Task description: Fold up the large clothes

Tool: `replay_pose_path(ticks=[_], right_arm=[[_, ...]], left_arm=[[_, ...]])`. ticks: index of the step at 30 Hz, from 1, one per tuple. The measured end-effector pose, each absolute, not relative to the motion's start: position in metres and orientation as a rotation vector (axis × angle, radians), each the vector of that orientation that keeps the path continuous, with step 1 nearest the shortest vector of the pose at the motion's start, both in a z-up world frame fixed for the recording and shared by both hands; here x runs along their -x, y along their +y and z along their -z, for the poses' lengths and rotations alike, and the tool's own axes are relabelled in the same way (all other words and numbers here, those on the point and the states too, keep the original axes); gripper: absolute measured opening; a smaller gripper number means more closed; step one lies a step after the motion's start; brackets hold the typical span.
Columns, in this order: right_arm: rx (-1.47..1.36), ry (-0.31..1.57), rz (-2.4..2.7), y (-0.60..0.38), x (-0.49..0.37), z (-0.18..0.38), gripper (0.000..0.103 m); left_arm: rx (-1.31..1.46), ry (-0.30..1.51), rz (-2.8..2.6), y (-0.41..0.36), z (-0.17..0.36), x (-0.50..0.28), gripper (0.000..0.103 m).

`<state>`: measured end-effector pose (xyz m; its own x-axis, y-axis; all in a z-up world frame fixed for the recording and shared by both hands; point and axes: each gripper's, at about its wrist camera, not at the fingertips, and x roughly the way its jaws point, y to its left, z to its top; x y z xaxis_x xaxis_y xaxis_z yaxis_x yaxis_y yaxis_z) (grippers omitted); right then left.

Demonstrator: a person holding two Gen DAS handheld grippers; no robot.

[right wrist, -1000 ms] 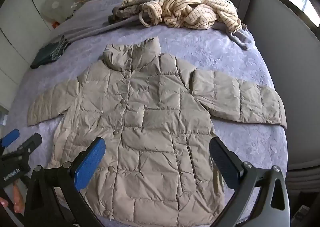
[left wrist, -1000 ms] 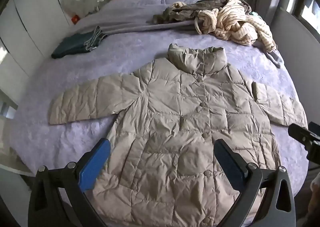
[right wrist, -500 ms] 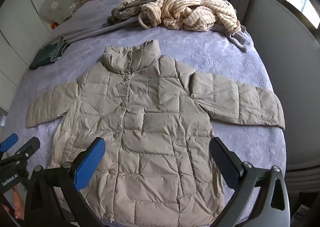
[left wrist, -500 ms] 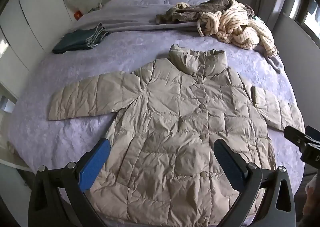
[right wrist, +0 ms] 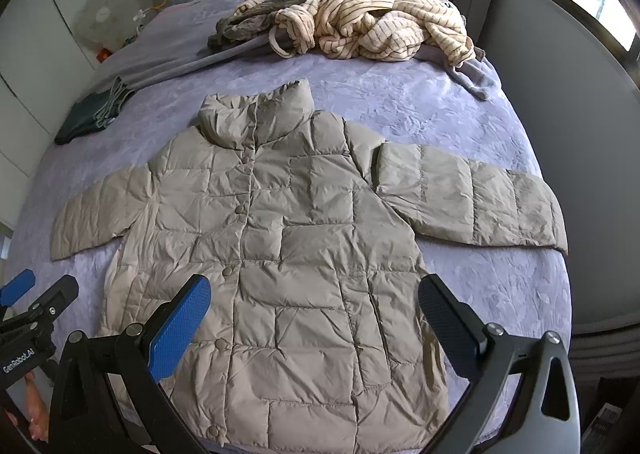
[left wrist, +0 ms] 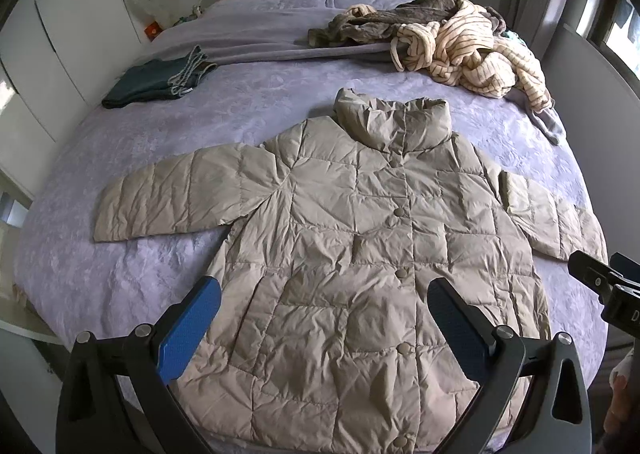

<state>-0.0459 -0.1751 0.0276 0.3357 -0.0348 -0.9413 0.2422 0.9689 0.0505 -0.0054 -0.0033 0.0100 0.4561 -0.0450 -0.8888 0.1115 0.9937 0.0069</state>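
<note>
Left wrist view: the left gripper (left wrist: 320, 330) hangs over the hem of the beige quilted jacket (left wrist: 360, 254), jaws spread wide and holding nothing. The jacket lies flat, buttoned, face up on the purple bed (left wrist: 120, 274), collar toward 12 o'clock, sleeves out toward 9 and 3 o'clock. Bare bedspread lies open at 9 o'clock below the sleeve; the hem reaches the bed's near edge. Against the frame one second earlier, the jacket sits lower and the headboard shows more fully. The right gripper's (left wrist: 608, 286) tip enters at 3 o'clock. Right wrist view: the right gripper (right wrist: 316, 314), jaws likewise wide and empty, hovers above the jacket's (right wrist: 300, 254) lower half. This view alone shows the right sleeve's cuff (right wrist: 552, 217) near the bed's edge and wall, bare bedspread below it. A striped garment pile (right wrist: 368, 25) lies at 12 o'clock, folded dark clothes (right wrist: 88, 113) at 10 o'clock.
</note>
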Motion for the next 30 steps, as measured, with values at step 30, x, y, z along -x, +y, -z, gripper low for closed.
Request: replay_pose_path(ticks=[30], right_arm=[[-0.197,1.216,0.184,-0.1770,0.0472,-0.0269,0.103]], left_arm=[[-0.067,1.094,0.098,-0.0025,-0.0103,0.0044,0.103]])
